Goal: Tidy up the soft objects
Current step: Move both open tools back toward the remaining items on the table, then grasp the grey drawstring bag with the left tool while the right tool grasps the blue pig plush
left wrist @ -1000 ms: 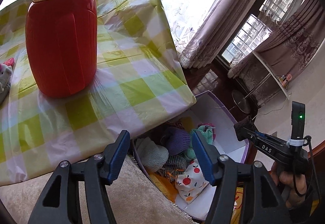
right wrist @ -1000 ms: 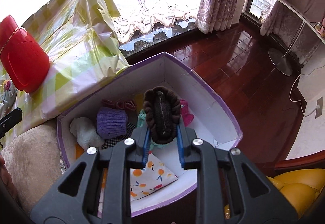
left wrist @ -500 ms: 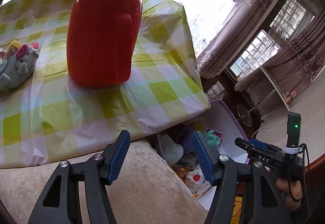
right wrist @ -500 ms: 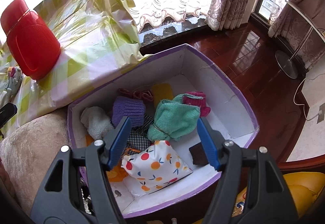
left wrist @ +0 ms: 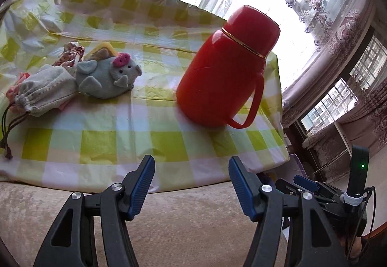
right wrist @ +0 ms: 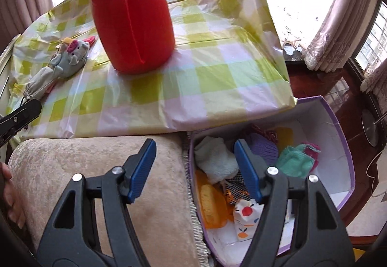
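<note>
Bright windows [left wrist: 343,102], patterned curtains [right wrist: 331,32], dark polished wood floor [right wrist: 312,83].

My jaws stand apart and empty over a beige cushion [right wrist: 101,170]. Just beside it, a purple-rimmed box [right wrist: 343,146] holds a white towel [right wrist: 215,160] and teal cloth [right wrist: 292,163]. A red thermos [right wrist: 133,20] stands on the table [right wrist: 217,73].

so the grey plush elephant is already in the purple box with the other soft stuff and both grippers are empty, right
Not quite: the grey plush elephant lies on the checked tablecloth beside the red flask, not in the purple box, as the left wrist view shows. Both the left gripper and right gripper are empty.
</note>
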